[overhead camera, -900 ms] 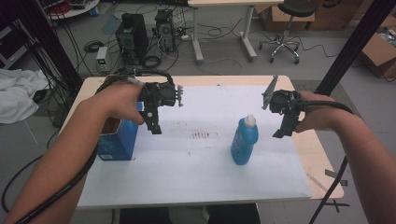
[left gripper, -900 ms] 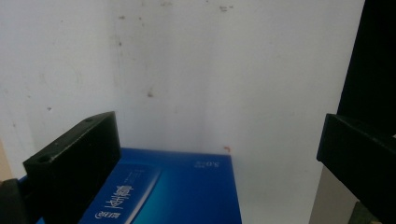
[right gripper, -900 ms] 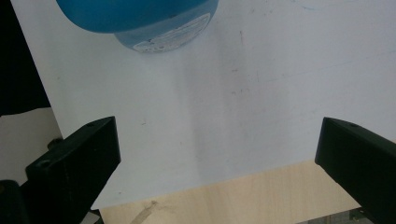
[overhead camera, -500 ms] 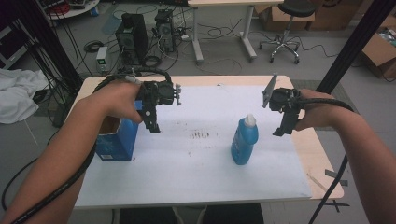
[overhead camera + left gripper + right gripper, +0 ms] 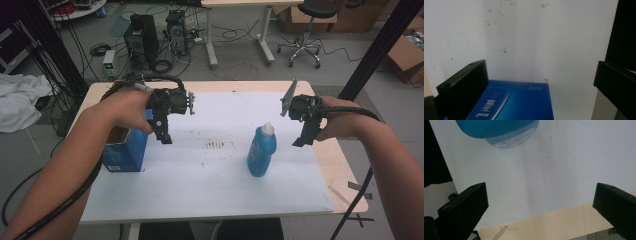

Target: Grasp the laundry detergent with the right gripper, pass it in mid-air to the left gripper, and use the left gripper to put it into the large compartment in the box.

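Note:
A blue bottle (image 5: 261,150) with a white cap stands upright on the white mat, right of centre; its lower body shows at the top of the right gripper view (image 5: 499,131). A blue carton box (image 5: 124,152) stands at the mat's left edge, and its printed top lies low in the left gripper view (image 5: 516,101). My left gripper (image 5: 164,135) hangs just right of the box, pointing down, jaws open and empty (image 5: 541,85). My right gripper (image 5: 304,137) hovers to the right of the bottle, apart from it, jaws open with nothing between them (image 5: 540,205).
The white mat (image 5: 210,175) covers most of a light wooden table (image 5: 345,175); dark smudges mark its middle. Beyond the table's far edge are computer cases (image 5: 140,37), cables and an office chair (image 5: 305,30). A black post (image 5: 377,45) rises at the right.

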The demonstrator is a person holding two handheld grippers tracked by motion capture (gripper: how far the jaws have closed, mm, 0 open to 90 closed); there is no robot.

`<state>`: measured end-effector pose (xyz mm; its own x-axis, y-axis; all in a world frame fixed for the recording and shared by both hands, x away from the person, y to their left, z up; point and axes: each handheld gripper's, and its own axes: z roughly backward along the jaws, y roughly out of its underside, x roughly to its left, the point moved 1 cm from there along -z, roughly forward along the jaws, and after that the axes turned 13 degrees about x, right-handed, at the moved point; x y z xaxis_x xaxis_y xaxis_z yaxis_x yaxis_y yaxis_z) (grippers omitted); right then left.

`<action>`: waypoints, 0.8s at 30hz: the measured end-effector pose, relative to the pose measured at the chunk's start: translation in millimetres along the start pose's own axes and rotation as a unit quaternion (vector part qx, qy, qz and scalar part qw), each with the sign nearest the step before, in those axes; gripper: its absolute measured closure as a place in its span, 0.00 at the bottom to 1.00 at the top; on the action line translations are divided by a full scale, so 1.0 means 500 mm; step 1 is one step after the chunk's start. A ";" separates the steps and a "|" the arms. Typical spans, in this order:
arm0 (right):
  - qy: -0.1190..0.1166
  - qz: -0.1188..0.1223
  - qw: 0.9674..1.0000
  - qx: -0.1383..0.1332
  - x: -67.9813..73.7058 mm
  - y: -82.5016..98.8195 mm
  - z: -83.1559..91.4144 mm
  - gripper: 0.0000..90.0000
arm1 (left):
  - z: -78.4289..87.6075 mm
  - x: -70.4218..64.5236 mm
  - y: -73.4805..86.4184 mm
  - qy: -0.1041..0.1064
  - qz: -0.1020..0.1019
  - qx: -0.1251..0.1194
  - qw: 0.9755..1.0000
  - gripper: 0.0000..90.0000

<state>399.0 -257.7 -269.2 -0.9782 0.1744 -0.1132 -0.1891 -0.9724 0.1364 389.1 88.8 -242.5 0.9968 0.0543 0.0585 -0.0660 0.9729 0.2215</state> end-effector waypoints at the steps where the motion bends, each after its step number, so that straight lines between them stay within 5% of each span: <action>1: 0.000 0.000 1.000 -0.003 0.001 0.001 0.000 0.00 | 0.000 0.000 0.000 0.000 0.000 0.000 1.000 0.00; 13: -0.007 -0.010 1.000 0.009 -0.004 0.013 -0.016 0.00 | -0.009 0.008 -0.003 0.003 0.000 0.004 1.000 0.00; 24: -0.012 -0.032 0.999 -0.043 0.008 0.037 0.004 0.00 | 0.002 0.003 0.002 -0.005 -0.001 0.000 1.000 0.00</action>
<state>391.6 -274.5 -265.3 -0.9662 0.2395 -0.0959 -0.2445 -0.9686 0.0452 390.3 89.4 -241.3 0.9964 0.0495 0.0681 -0.0635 0.9729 0.2222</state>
